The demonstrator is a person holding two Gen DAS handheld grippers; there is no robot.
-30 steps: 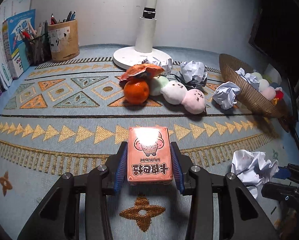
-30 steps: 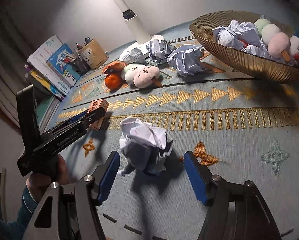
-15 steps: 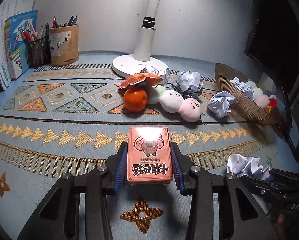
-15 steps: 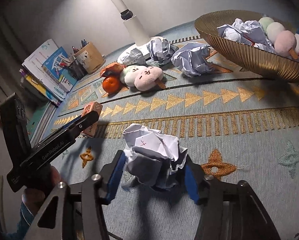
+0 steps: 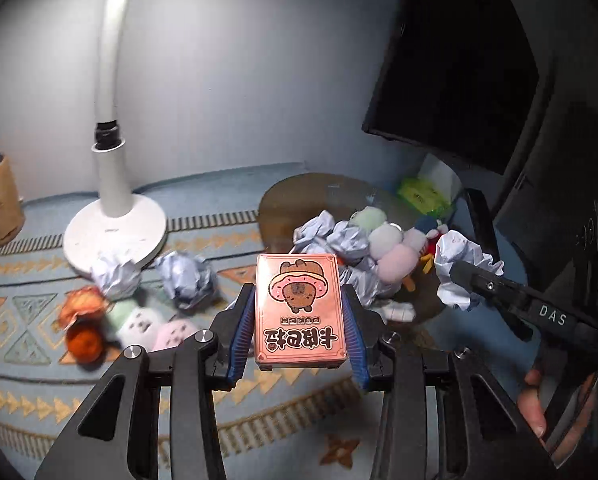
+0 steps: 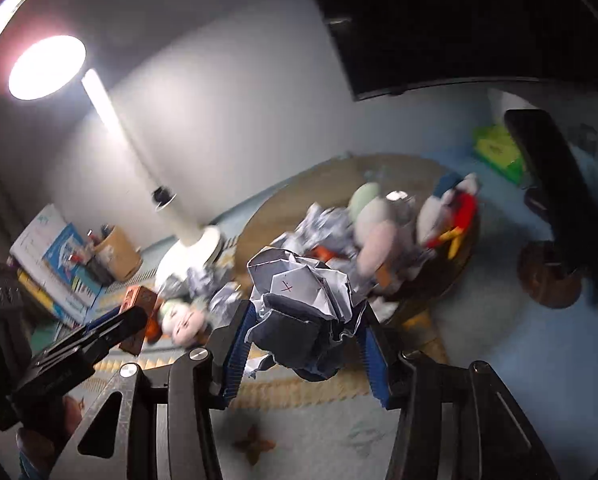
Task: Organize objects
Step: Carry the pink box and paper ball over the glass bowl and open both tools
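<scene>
The pink card box (image 5: 300,312) carries the word "POKER" and a line of large Chinese characters, both upside down below its cartoon animal. Right of the box, the black gripper (image 5: 465,280) bears the white letters "DAS". Other print is too blurred to read.

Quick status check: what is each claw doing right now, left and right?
Left claw: closed on the pink card box.
Right claw: just closed on the crumpled paper ball, holding it.

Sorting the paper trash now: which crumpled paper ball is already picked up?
The one with the red pen mark, clamped in the right gripper. The other paper balls lie loose by the lamp base or in the bowl.
</scene>
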